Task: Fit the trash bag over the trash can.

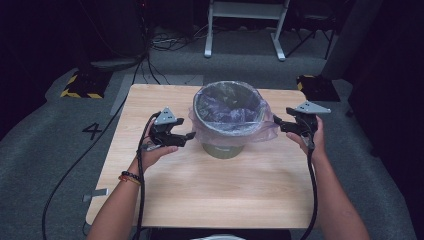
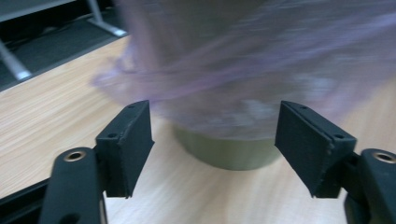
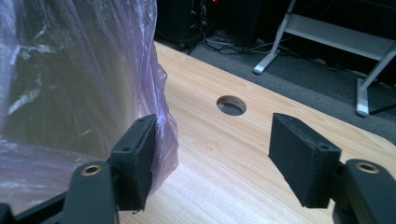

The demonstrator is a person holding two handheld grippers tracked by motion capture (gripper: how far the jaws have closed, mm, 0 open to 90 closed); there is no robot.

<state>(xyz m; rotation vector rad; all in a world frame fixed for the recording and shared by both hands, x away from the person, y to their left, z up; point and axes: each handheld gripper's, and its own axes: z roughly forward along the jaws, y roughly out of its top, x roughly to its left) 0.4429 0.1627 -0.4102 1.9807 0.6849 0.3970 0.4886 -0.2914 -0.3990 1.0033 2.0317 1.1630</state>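
Purple translucent liner over seemingly olive bin

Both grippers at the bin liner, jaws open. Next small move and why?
Probably ease the right gripper sideways so the bag edge sits between its jaws, then close. That edge only brushes one jaw's outer side; the left gripper already faces the liner skirt over the bin.

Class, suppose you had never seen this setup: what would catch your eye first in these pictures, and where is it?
The eye goes first to the round bin in the middle of the wooden table, lined with a thin purple bag that spills over its rim. Next come the two black grippers flanking it, the left gripper and the right gripper, both with jaws open and pointed at the bag's overhang. A small round hole in the tabletop also stands out.
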